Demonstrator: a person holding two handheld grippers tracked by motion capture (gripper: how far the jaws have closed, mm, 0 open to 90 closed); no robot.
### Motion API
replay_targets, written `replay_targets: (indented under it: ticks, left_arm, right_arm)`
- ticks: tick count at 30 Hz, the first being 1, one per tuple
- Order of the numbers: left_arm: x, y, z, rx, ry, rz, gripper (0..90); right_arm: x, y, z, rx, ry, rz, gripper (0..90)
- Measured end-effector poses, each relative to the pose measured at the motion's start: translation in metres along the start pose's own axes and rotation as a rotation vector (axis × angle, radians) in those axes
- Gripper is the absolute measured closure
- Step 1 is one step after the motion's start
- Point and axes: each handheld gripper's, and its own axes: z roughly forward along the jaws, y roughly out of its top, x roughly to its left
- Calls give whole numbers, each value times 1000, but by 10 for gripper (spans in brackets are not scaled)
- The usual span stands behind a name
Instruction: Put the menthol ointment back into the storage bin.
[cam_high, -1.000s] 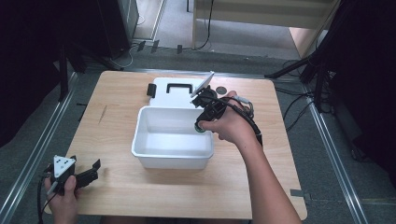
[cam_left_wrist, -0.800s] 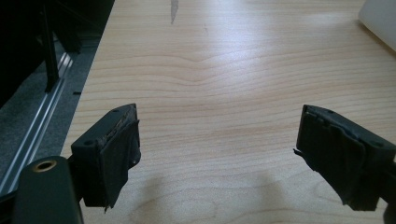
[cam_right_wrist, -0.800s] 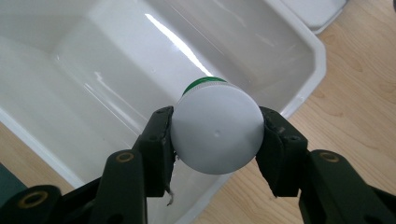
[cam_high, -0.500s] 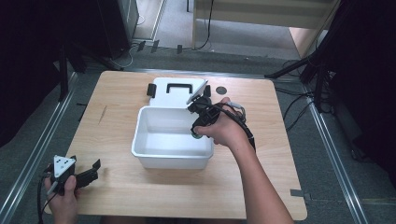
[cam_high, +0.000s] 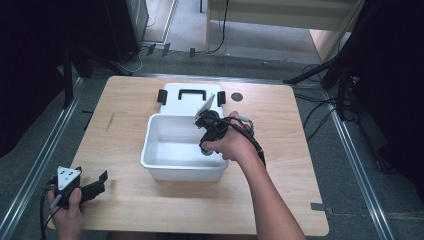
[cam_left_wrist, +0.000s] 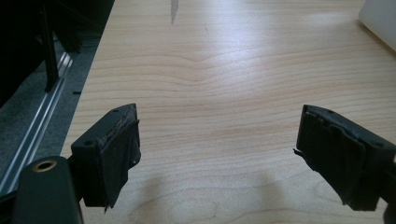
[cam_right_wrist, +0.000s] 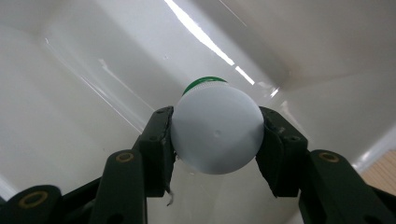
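A white bottle (cam_right_wrist: 215, 133) with a green cap (cam_right_wrist: 203, 84) sits between my right gripper's (cam_right_wrist: 215, 141) jaws, which are shut on its body. Its cap end points down into a white plastic bin (cam_right_wrist: 70, 93). In the high view the right gripper (cam_high: 207, 141) reaches into the right side of the bin (cam_high: 150, 150) in the middle of the table, and the bottle is barely visible under the hand. My left gripper (cam_high: 101, 181) rests at the table's front left corner. It stands open (cam_left_wrist: 217, 154) over bare wood with nothing between its jaws.
The bin's white lid (cam_high: 187, 100) with black clips and handle lies flat behind the bin. A small dark round spot (cam_high: 237, 96) marks the table to the lid's right. The wooden table (cam_left_wrist: 224, 70) spreads around; a bin corner (cam_left_wrist: 380, 18) shows in the left gripper view.
My right hand has moved from the bin's far right corner toward me and down, so the bottle is now inside the bin. The left gripper has stayed still.
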Motion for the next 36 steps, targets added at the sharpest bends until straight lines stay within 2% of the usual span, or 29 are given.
replay_targets:
  ticks: [20,31,36]
  left_arm:
    - [0,0,0,6,0,2,144]
    - [0,0,0,8,5,1,144]
    - [0,0,0,8,5,2,144]
  right_arm:
    - [9,1,27,56,35,18,519]
    - [13,0,40,81,25,9,519]
    - [17,0,44,101,5,-7,519]
